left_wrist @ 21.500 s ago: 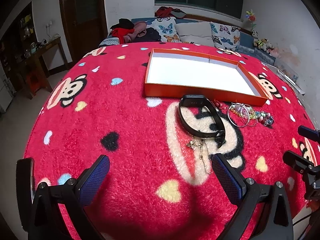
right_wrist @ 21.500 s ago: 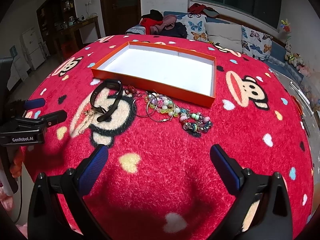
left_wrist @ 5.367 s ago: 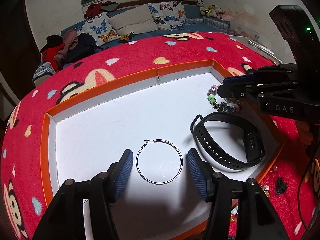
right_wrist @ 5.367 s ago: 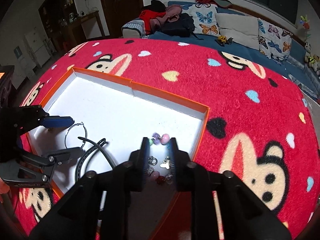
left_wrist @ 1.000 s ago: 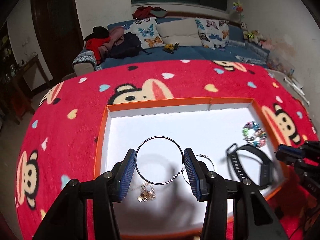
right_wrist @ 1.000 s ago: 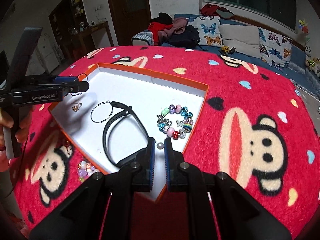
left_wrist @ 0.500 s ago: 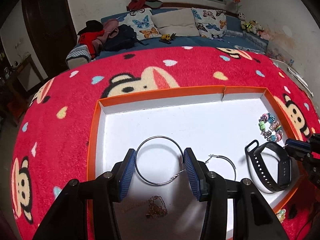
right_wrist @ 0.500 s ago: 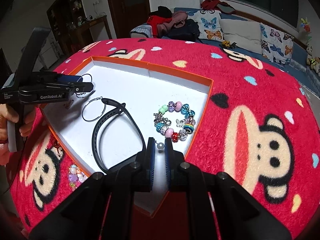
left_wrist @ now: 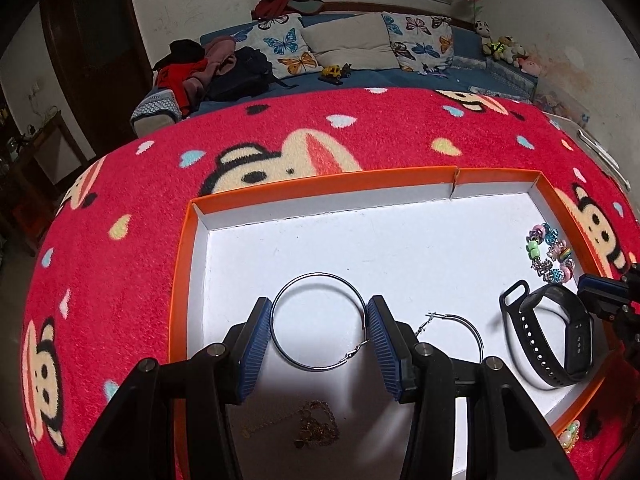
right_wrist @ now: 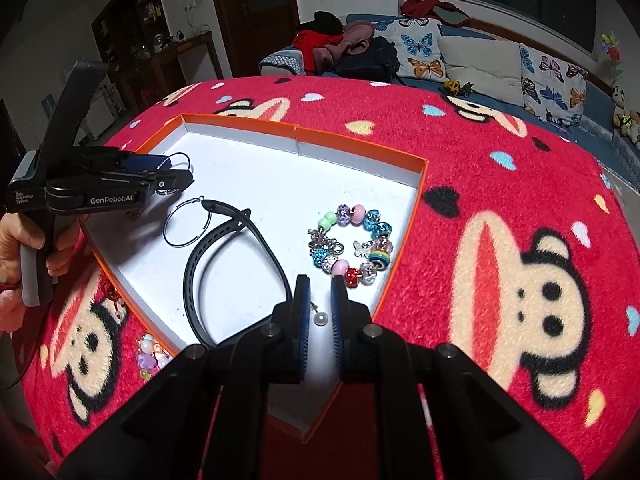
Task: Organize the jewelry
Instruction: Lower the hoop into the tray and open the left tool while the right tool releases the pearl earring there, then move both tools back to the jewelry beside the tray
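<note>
An orange tray (left_wrist: 182,264) with a white floor lies on a red monkey-print blanket. My left gripper (left_wrist: 319,322) is shut on a large silver hoop earring (left_wrist: 319,280) and holds it over the tray's left part. A second hoop (left_wrist: 460,330), a black wristband (left_wrist: 560,344), a beaded bracelet (left_wrist: 550,254) and a gold chain (left_wrist: 316,426) lie in the tray. My right gripper (right_wrist: 320,300) is shut on a small pearl earring (right_wrist: 321,319) above the tray's near corner (right_wrist: 312,428), close to the bracelet (right_wrist: 352,244) and wristband (right_wrist: 236,256).
Pastel beads (right_wrist: 150,354) and a red bead piece (right_wrist: 112,294) lie on the blanket outside the tray's near edge. A sofa with butterfly cushions (left_wrist: 360,44) and piled clothes stands behind. The person's hand holds the left gripper (right_wrist: 100,188).
My left gripper has come lower and closer over the tray with the hoop. My right gripper has moved nearer the bracelet with the pearl earring still held.
</note>
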Action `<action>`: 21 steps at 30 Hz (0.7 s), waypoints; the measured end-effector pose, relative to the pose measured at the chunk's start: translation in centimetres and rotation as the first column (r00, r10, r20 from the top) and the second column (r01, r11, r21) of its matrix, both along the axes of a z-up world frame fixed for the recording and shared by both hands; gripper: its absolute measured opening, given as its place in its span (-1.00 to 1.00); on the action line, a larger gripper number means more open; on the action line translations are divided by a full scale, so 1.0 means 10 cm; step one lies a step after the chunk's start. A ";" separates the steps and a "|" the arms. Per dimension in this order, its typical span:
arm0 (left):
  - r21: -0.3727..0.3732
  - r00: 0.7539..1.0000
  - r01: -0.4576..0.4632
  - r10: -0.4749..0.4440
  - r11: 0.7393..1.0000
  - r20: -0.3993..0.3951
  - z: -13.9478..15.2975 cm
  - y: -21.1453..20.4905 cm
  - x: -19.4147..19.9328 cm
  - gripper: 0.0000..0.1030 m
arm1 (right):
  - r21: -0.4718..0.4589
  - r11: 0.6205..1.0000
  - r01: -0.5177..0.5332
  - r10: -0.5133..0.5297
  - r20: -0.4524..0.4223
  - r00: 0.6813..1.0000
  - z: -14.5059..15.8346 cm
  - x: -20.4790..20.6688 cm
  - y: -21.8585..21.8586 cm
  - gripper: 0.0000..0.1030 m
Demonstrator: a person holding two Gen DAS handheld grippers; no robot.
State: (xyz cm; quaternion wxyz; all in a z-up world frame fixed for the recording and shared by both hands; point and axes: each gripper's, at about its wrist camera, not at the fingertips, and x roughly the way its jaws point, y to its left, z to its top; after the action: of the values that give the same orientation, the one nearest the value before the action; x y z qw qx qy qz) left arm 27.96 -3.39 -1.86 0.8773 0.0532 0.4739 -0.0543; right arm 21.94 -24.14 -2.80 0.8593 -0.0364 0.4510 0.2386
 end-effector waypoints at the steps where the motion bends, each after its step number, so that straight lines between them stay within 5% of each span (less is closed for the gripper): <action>1: 0.002 1.000 0.000 0.000 1.000 0.000 0.00 0.00 -0.01 0.02 | 0.001 1.000 0.001 -0.001 0.001 1.000 0.01 0.00 0.00 -0.76; 8: 0.016 1.000 -0.007 0.007 1.000 -0.001 -0.01 -0.01 0.03 0.12 | 0.014 1.000 0.008 -0.008 0.011 1.000 0.09 -0.03 -0.04 -0.59; 21: 0.018 0.999 0.018 -0.019 1.000 0.039 0.21 0.00 -0.28 0.12 | 0.060 0.998 -0.032 0.029 0.039 0.999 0.34 -0.48 -0.02 -0.57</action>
State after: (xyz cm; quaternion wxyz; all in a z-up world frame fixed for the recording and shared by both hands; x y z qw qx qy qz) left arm 25.11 -3.41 0.22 0.8853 0.0665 0.4567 -0.0571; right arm 17.19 -24.30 0.57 0.8647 -0.0217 0.4264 0.2644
